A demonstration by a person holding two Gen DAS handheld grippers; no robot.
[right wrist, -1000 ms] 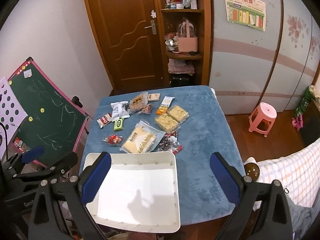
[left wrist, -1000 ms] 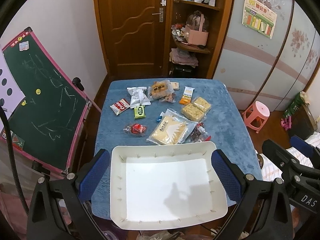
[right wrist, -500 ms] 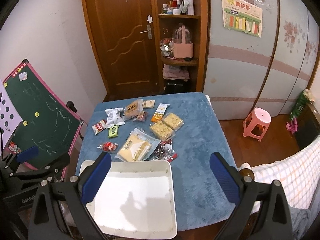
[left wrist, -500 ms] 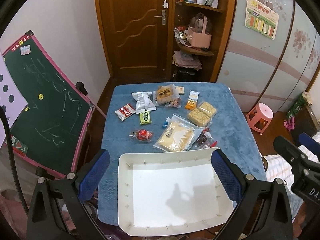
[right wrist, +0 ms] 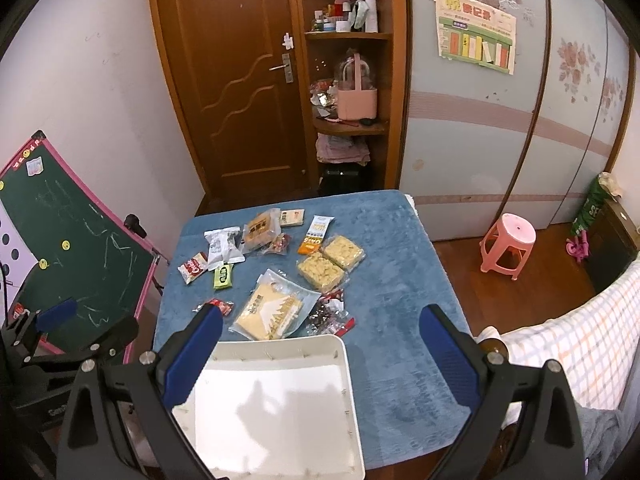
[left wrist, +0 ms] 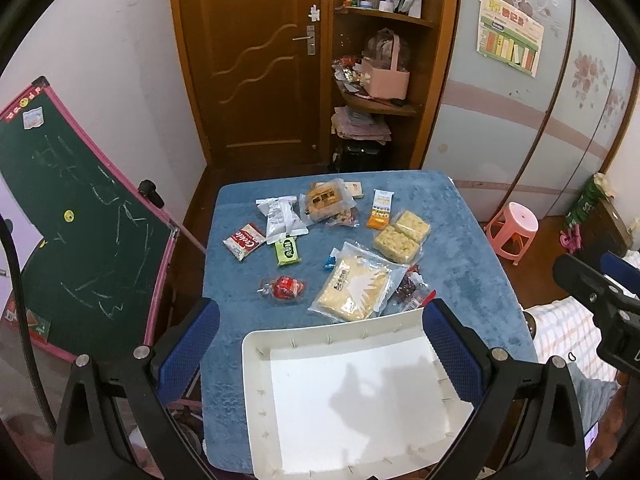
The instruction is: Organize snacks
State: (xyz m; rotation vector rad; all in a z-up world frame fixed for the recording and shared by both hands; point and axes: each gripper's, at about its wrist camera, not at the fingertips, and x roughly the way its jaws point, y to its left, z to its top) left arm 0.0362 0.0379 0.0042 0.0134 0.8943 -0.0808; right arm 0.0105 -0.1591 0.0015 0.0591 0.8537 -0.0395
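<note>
An empty white tray (left wrist: 256, 344) (right wrist: 349, 376) sits at the near edge of a blue-covered table (left wrist: 460, 248) (right wrist: 400, 264). Beyond it lie several snack packets: a large yellow cracker pack (left wrist: 354, 288) (right wrist: 272, 308), two rice-crisp blocks (left wrist: 400, 236) (right wrist: 330, 262), an orange oat bar (left wrist: 380, 208) (right wrist: 316, 234), a green packet (left wrist: 287, 250) (right wrist: 223, 275), a red candy (left wrist: 285, 287) and a red-white cookie pack (left wrist: 244, 241) (right wrist: 193, 267). My left gripper (left wrist: 316, 344) hovers open above the tray. My right gripper (right wrist: 320, 352) is open above the tray's right side. Neither holds anything.
A green chalkboard (left wrist: 72, 216) (right wrist: 76, 240) leans at the table's left. A pink stool (left wrist: 514, 228) (right wrist: 508, 244) stands on the floor at right. A checked cloth (right wrist: 580, 328) lies near right. A wooden door (left wrist: 256, 60) and shelves (left wrist: 380, 60) are behind.
Both grippers have risen and drawn back from the table, so tray and snacks look smaller and farther. The left view has drifted left. Nothing on the table has moved.
</note>
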